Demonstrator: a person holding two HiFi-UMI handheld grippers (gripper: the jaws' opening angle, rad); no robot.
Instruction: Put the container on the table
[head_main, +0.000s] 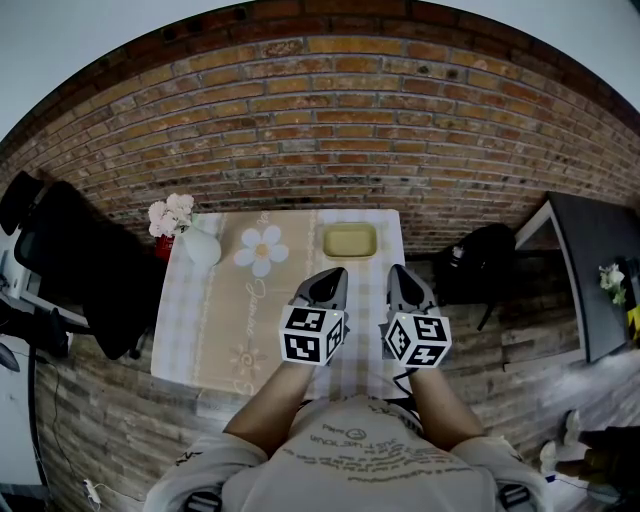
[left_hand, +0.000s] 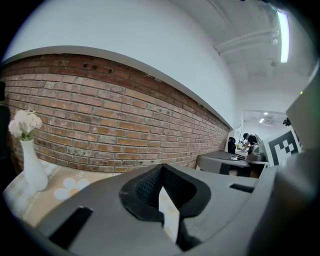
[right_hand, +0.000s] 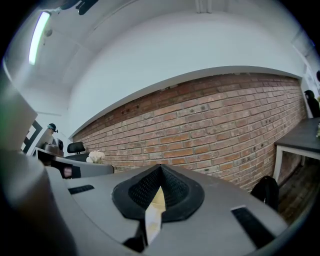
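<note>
Noted on table (head_main: 200, 330), far right: container (head_main: 350, 240), flat, untouched. Above near edge: left gripper (head_main: 332, 280), right gripper (head_main: 400, 280), jaws together, empty, likely held back clear of completed placement.

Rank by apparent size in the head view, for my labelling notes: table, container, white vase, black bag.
1. table
2. black bag, though it sits lower, farther from the camera
3. container and white vase look about alike; no ranking.
</note>
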